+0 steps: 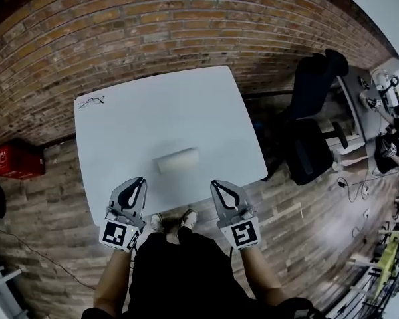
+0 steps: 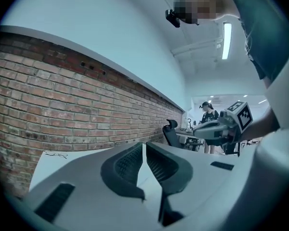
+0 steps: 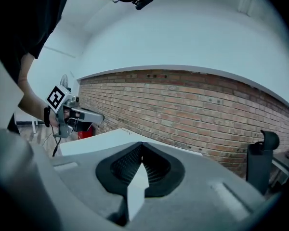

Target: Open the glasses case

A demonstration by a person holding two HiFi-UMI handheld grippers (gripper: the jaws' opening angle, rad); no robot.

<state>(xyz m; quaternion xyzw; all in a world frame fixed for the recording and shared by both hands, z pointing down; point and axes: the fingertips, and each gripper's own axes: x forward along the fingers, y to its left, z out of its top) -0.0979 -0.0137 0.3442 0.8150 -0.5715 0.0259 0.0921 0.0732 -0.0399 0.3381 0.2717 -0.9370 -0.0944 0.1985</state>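
Note:
A pale, closed glasses case (image 1: pixel 179 159) lies on the white table (image 1: pixel 159 111), near its front edge and midway across. My left gripper (image 1: pixel 141 180) hovers at the table's front edge, left of and nearer than the case, shut with nothing in it. My right gripper (image 1: pixel 215 184) sits at the front edge to the case's right, also shut and empty. Neither touches the case. In the left gripper view the jaws (image 2: pixel 144 146) meet at their tips over the table, and the right gripper (image 2: pixel 221 126) shows beyond. The right gripper view shows the same for the right gripper (image 3: pixel 140 145). Both gripper views hide the case.
A pair of thin glasses (image 1: pixel 91 102) lies at the table's far left corner. A red crate (image 1: pixel 13 159) stands on the floor to the left, and a black office chair (image 1: pixel 312 125) to the right. A brick wall runs behind the table. A person (image 2: pixel 209 114) stands far off.

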